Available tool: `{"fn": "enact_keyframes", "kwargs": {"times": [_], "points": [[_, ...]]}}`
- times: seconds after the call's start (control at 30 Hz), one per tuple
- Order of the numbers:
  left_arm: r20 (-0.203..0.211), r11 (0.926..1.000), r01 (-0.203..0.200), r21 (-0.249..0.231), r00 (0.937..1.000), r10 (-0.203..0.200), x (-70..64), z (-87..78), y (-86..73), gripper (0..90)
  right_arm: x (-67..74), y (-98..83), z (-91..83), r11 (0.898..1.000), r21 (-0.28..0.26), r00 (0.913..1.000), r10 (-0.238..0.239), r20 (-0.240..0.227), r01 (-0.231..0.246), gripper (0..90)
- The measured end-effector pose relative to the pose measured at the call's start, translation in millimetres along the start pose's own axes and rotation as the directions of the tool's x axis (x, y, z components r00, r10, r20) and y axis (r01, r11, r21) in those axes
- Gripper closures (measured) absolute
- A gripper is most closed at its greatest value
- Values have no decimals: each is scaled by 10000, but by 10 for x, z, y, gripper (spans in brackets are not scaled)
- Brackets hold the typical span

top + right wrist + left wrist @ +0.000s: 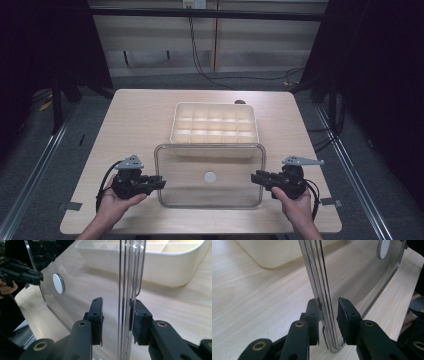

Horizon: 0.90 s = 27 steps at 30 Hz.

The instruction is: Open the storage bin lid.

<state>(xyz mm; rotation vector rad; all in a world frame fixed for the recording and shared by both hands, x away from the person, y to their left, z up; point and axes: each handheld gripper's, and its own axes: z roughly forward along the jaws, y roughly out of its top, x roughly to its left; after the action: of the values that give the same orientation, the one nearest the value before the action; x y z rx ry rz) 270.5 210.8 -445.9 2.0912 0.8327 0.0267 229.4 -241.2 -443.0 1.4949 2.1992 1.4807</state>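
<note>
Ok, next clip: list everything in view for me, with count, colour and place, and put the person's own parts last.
Table: one, light wood, centre of the high view.
Compartment tray: one, cream, divided into small cells, on the table's far middle.
Clear lid: one, transparent, near middle, its far edge overlapping the tray's near side.
White disc: one, at the lid's centre.
Cables: black, on the floor beyond the table.
Left gripper: one, black, jaws either side of the lid's left edge, a gap showing.
Right gripper: one, black, jaws astride the lid's right edge, likewise.
Hands: two, holding the grippers at the near edge.
</note>
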Motion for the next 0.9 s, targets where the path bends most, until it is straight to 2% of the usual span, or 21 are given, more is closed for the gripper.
{"fn": "enact_keyframes", "kwargs": {"times": [0.17, 0.37, 0.53, 0.6, 0.77, 0.9], "points": [[31, 10000, -69, -9, 10000, 69, -17, -45, -53, 717, 57, -74, 2, 9998, 182, 9999, -117, -73, 118, 659], [117, 9997, -204, 153, 9997, 202, -48, -33, -95, 704, 37, -140, 20, 9995, 308, 9999, -32, -121, 35, 655], [-44, 9986, -436, 313, 9990, 437, -70, -1, -94, 672, 40, -164, 26, 9991, 402, 9999, -110, -37, 112, 649], [-28, 9989, -356, 295, 9994, 357, -69, 9, -92, 669, 33, -174, 31, 9989, 466, 10000, -96, -5, 96, 646], [-147, 9973, -484, 548, 9987, 493, -75, 54, -106, 627, 36, -207, 60, 9979, 655, 10000, -11, 49, 8, 625], [-26, 9977, -350, 578, 9994, 352, -64, 83, -119, 609, 17, -218, 92, 9971, 760, 9999, 93, 84, -99, 610]]}}
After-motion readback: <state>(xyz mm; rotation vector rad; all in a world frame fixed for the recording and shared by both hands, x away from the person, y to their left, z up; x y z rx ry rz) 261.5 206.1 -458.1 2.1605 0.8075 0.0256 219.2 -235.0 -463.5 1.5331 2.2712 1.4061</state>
